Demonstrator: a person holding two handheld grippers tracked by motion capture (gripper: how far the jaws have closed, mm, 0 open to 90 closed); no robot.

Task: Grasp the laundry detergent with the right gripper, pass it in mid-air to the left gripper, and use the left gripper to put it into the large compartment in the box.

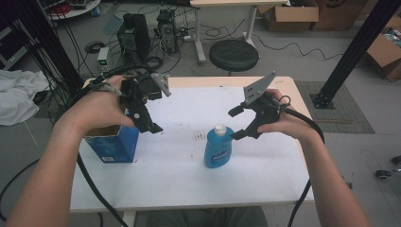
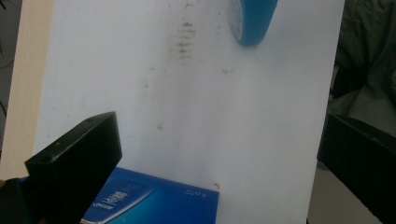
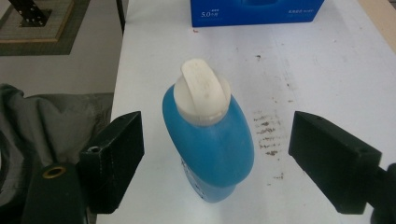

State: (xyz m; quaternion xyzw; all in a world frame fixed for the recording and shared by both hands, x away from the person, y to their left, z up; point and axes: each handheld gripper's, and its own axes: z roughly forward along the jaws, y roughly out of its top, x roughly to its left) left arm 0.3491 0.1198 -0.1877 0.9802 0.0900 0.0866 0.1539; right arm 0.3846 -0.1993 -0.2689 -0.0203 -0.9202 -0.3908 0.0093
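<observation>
Right gripper view, blue bottle (image 3: pixel 212 149) standing between wide-open right tool (image 3: pixel 215 161) jaws, untouched

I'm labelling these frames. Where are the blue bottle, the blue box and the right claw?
blue bottle (image 3: pixel 212 149): right gripper view, blue body below the white cap.
blue box (image 1: pixel 116 145): high view, front face.
right claw (image 1: pixel 236 124): high view, midway between its open fingertips.
</observation>
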